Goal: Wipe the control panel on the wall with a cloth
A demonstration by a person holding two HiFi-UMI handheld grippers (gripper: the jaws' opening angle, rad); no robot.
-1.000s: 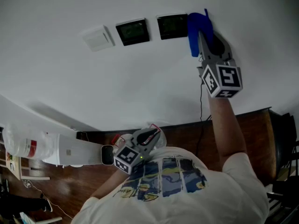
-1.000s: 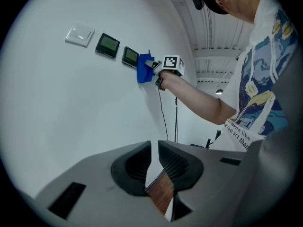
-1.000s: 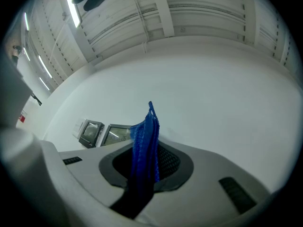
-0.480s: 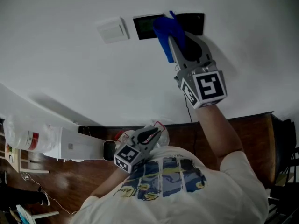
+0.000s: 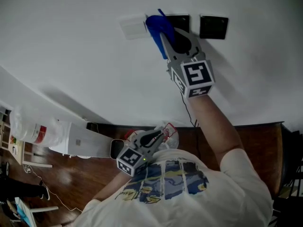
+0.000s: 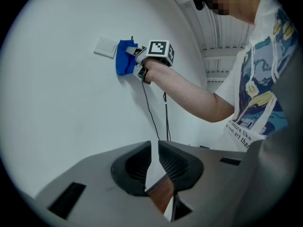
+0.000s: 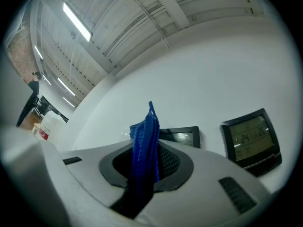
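Head view: right arm raised to white painted wall (image 5: 71, 56); left arm low, close to the chest.
Right tool (image 5: 161, 30): jaws pinched on the blue mesh-knit cloth (image 5: 155, 26). In right gripper view the cloth (image 7: 144, 145) stands upright between the grey jaws of the tool (image 7: 147, 162), top corner poking above them.
Cloth position: on the wall, over the left edge of the black-framed square control panel (image 5: 182, 19), btwn it and the white rectangular switch plate (image 5: 132, 26). In left gripper view the cloth (image 6: 124, 63) lies against the wall just beside the plate (image 6: 105, 47), w/ the right tool (image 6: 138, 63) behind it.
Control panel: dark screen, partly hidden by cloth and tool; its right half shows in right gripper view (image 7: 184, 135).
Second panel: black unit w/ grey digit display (image 5: 213, 26), apart to the right, not touched; digits lit in right gripper view (image 7: 251, 138).
Left tool (image 5: 162, 135): jaws drawn nearly together, only a thin slit, nothing in it (image 6: 154, 162); points twd the wall.
Cable: thin black cord (image 5: 187, 110) hangs down the wall below the right tool, also seen in left gripper view (image 6: 150, 112).
Person: white T-shirt w/ blue-yellow print (image 5: 175, 178).
Lower left: white plastic bottle w/ red label (image 5: 33, 131), dark wooden floor (image 5: 66, 183).
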